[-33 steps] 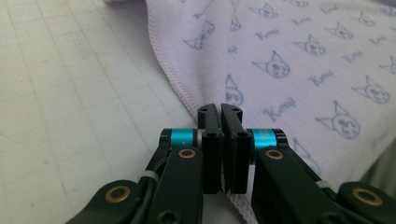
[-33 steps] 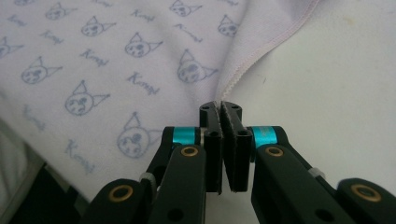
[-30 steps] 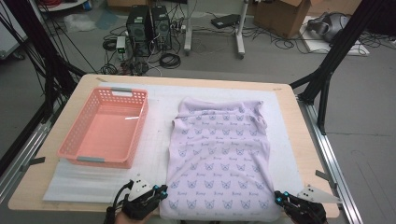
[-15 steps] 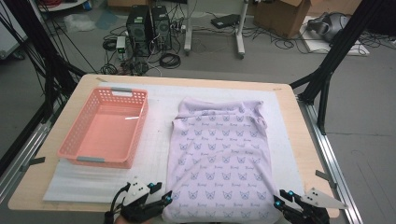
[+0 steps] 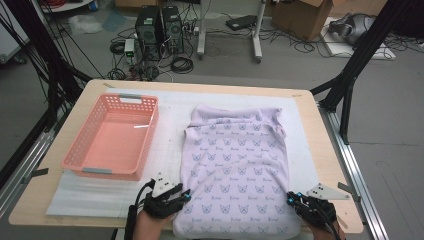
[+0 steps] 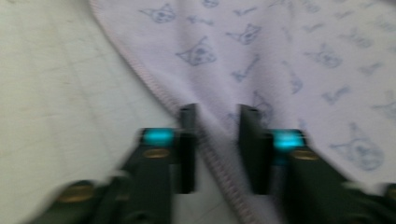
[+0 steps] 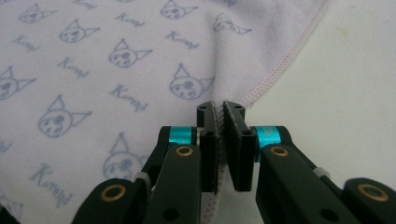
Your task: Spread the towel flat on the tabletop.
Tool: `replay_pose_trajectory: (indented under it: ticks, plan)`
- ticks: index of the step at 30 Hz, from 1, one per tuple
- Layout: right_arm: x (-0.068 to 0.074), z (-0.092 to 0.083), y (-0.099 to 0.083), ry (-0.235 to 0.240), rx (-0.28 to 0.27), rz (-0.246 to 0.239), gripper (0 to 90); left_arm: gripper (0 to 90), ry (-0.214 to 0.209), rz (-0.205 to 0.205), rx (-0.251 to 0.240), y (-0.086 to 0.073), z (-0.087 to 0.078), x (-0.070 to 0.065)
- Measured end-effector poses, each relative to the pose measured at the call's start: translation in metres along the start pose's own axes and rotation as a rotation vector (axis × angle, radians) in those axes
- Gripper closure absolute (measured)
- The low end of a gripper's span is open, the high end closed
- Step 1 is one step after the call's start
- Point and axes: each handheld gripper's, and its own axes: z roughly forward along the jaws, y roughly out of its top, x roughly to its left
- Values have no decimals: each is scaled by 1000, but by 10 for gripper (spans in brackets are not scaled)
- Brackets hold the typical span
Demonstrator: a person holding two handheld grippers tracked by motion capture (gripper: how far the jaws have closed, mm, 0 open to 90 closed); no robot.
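garment (image 5: 235, 165) flat on surface (image 5: 325, 150), near hem toward the person | left gripper (image 6: 218, 140) fingers just closing astride left hem edge, gap visible | right gripper (image 7: 223, 126) fingers clamped on right hem corner | likely to lift and fold | basket (image 5: 112, 136) left, well apart

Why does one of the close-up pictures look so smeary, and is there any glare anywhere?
Left gripper view: motion blur smears the left gripper and the cloth with its print. Right gripper view: sharp; the right gripper and the print read crisply. High view: even light, soft shadows, one bright glint on the floor of the pink basket.
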Motion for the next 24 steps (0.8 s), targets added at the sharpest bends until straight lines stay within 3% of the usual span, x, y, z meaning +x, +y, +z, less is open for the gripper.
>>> replay_pose_trajectory:
  ticks: [2,9,18,19,21,24]
  plan:
    - [1,-3,-2,8,5,2,853,869,-1,14,12,-2,-5,-2]
    - [5,-25,-16,41,4,-19,854,870,-31,-12,-3,-20,-30,0]
    - [14,-50,-34,87,27,-39,853,860,-87,-2,4,-36,-48,-13]
    - [14,-51,-35,97,24,-38,831,824,-87,1,-12,-35,-48,-12]
    - [14,-52,-32,93,-3,-16,685,668,-85,-12,-42,-30,-46,-9]
    - [11,-48,-22,78,-60,15,620,555,-73,-38,-75,-21,-40,-2]
